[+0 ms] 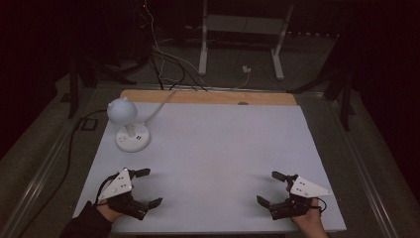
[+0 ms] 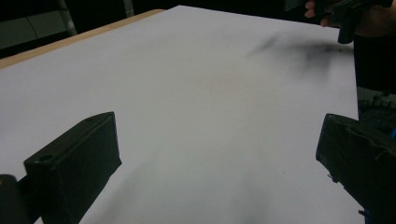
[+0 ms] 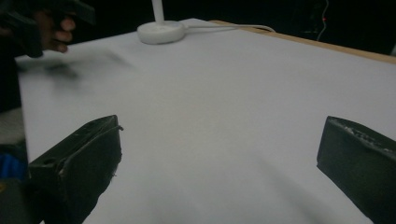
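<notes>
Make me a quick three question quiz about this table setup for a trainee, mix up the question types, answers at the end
1. True or false: the left gripper is shut on an object.
2. Which corner of the white table holds the lamp? A) far left B) far right C) near right
3. Fill in: the right gripper has its jaws ____.

Key: 1 false, both jaws stand wide apart with nothing between them. 2 A. 3 open.

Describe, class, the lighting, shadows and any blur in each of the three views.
High view: dim overall, room beyond nearly black, the white table sheet brightest, soft shadows near each gripper. Left gripper view: its near jaws look soft, and a smudgy dark shadow lies under the right gripper. Right gripper view: grainy, a blurred shadow below the left gripper, and the lamp base pale against darkness.
</notes>
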`<state>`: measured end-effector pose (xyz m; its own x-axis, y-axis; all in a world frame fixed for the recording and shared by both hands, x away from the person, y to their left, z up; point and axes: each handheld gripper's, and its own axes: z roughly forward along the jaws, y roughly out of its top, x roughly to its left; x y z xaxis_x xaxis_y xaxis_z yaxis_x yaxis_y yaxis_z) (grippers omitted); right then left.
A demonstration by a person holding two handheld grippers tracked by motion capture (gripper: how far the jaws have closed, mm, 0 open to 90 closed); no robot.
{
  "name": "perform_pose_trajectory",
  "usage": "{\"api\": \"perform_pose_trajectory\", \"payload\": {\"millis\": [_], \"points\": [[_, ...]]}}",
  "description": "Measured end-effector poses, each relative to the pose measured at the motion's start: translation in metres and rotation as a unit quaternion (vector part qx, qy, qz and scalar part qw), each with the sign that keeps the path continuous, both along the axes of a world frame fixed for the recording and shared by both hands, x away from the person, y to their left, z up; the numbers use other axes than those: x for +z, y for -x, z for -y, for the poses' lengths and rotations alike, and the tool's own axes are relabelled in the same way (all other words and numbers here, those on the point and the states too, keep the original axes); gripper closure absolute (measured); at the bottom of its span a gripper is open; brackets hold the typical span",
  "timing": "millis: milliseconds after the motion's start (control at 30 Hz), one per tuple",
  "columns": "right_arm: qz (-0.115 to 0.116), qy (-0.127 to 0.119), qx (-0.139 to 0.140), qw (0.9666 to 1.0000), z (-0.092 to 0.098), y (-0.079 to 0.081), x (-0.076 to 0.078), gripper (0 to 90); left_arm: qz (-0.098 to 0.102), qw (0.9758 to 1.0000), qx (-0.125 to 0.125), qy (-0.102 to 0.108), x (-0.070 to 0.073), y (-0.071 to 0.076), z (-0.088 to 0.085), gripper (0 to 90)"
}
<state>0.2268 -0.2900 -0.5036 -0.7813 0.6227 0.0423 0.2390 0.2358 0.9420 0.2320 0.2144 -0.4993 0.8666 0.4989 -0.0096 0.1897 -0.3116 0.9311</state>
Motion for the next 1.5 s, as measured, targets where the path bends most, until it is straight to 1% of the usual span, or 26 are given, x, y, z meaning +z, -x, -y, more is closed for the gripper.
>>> {"api": "perform_pose_trajectory", "payload": {"millis": [167, 233, 300, 400, 467, 500, 567, 667, 767, 1000, 1033, 1133, 1233, 1367, 1500], "points": [[-0.001, 0.017, -0.005, 0.9998, -0.0003, -0.0016, -0.0001, 0.0, 0.000, 1.0000, -0.002, -0.007, -0.0007, -0.0001, 0.0007, 0.1], [0.002, 0.025, -0.006, 0.9997, -0.0008, -0.0023, -0.0004, 0.0, -0.001, 0.9999, -0.003, -0.010, -0.0011, -0.0002, 0.0009, 0.1], [-0.001, 0.023, -0.007, 0.9997, -0.0013, -0.0024, -0.0006, 0.0, -0.003, 0.9999, -0.003, -0.010, -0.0015, -0.0006, 0.0012, 0.1], [0.000, 0.032, -0.004, 0.9995, -0.0027, -0.0025, -0.0013, 0.0, -0.005, 0.9999, -0.005, -0.012, -0.0017, -0.0008, 0.0012, 0.1], [-0.004, 0.034, -0.004, 0.9994, -0.0034, -0.0029, -0.0021, 0.0, -0.005, 0.9999, -0.006, -0.013, -0.0018, -0.0008, 0.0014, 0.1], [-0.004, 0.034, -0.004, 0.9994, -0.0034, -0.0029, -0.0021, 0.0, -0.005, 0.9999, -0.006, -0.013, -0.0018, -0.0008, 0.0014, 0.1], [-0.002, 0.042, -0.003, 0.9991, -0.0042, -0.0029, -0.0029, 0.0, -0.005, 0.9999, -0.008, -0.015, -0.0019, -0.0008, 0.0016, 0.1], [-0.003, 0.041, -0.002, 0.9991, -0.0042, -0.0030, -0.0030, 0.0, -0.008, 0.9998, -0.009, -0.017, -0.0022, -0.0006, 0.0018, 0.1], [0.001, 0.049, -0.001, 0.9988, -0.0053, -0.0022, -0.0028, 0.0, -0.009, 0.9997, -0.010, -0.018, -0.0024, -0.0009, 0.0021, 0.1], [0.008, 0.046, -0.003, 0.9989, -0.0064, 0.0000, -0.0008, 0.0, -0.014, 0.9995, -0.017, -0.021, -0.0027, -0.0008, 0.0035, 0.1], [0.009, 0.044, -0.002, 0.9990, -0.0065, 0.0003, -0.0005, 0.0, -0.016, 0.9994, -0.018, -0.024, -0.0030, -0.0006, 0.0045, 0.1], [0.008, 0.039, 0.000, 0.9992, -0.0065, 0.0007, 0.0002, 0.0, -0.016, 0.9994, -0.018, -0.026, -0.0028, -0.0005, 0.0050, 0.1], [0.009, 0.040, -0.001, 0.9992, -0.0065, 0.0006, 0.0004, 0.0, -0.017, 0.9994, -0.022, -0.023, -0.0022, 0.0001, 0.0057, 0.1], [0.015, 0.047, -0.002, 0.9988, -0.0074, 0.0016, 0.0014, 0.0, -0.019, 0.9990, -0.029, -0.029, -0.0021, 0.0000, 0.0081, 0.1], [0.019, 0.044, -0.008, 0.9988, -0.0056, 0.0017, 0.0025, 0.0, -0.019, 0.9989, -0.036, -0.025, 0.0001, 0.0005, 0.0098, 0.1]]}}
